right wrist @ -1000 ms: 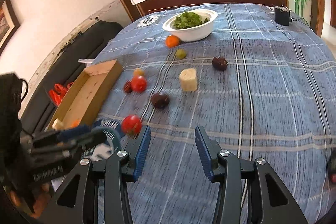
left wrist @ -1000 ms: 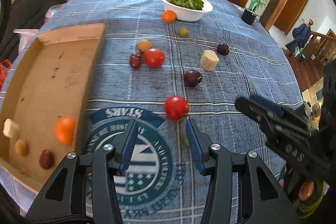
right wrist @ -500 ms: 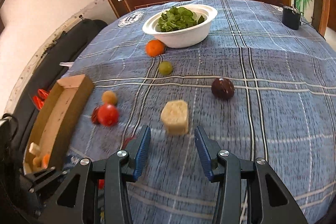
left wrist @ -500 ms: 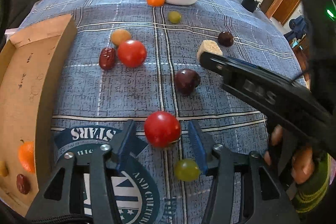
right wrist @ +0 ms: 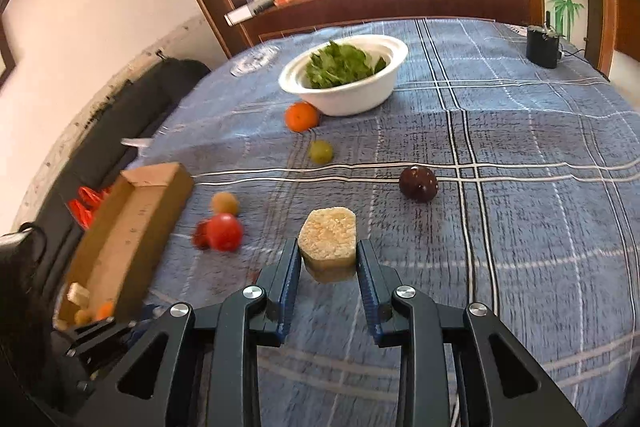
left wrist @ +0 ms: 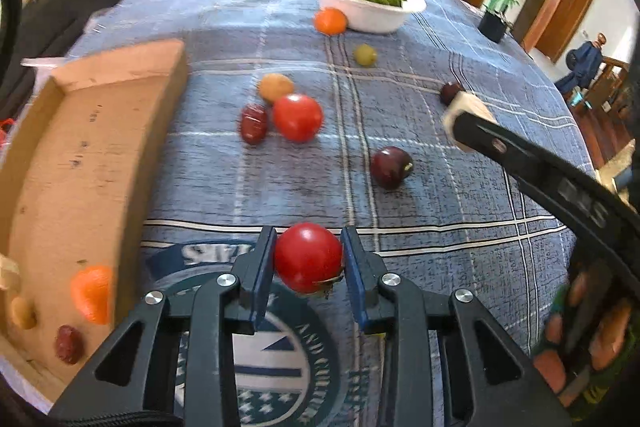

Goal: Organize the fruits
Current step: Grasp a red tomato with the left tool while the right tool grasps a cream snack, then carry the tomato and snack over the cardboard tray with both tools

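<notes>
My left gripper is shut on a red tomato, just above the blue cloth, beside the cardboard tray. The tray holds an orange fruit, a red date and a yellow fruit. My right gripper has its jaws around a beige banana chunk, pads close to its sides; contact is unclear. It also shows in the left wrist view. A second tomato, a date and a dark plum lie loose.
A white bowl of greens stands at the back with an orange and a green grape near it. Another dark plum lies right of centre. A black box stands at the far right.
My left gripper moved onto the near tomato and closed on it. My right gripper advanced across the table until the banana chunk sat between its jaws.
</notes>
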A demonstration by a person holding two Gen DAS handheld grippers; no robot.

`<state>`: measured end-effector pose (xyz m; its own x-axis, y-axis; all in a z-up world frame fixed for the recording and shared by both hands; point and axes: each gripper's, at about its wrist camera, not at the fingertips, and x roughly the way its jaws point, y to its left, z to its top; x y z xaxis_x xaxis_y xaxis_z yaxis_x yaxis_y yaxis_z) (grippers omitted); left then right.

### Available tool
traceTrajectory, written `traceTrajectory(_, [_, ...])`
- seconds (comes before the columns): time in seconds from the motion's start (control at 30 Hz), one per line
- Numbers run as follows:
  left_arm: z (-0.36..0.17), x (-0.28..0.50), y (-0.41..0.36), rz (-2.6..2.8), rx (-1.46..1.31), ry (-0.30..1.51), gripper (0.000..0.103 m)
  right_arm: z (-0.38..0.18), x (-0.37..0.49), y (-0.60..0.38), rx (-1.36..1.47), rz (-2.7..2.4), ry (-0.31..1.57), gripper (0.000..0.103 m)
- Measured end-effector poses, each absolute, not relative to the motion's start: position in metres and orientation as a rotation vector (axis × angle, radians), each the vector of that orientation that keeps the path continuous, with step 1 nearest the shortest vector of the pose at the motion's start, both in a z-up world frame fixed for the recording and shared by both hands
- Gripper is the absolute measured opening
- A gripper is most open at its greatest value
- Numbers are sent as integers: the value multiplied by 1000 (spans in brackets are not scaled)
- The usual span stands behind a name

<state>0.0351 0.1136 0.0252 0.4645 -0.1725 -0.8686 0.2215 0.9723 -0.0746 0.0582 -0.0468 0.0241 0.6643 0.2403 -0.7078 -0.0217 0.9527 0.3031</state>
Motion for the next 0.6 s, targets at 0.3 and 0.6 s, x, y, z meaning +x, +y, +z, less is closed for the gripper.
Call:
traceTrajectory(0.3, [58, 15, 131, -153, 77, 961, 30, 51, 13, -29, 302, 239, 796, 29])
traceTrajectory(0.6, [68, 1, 150, -118, 66, 931, 30, 65, -8, -9, 278, 284, 780, 29])
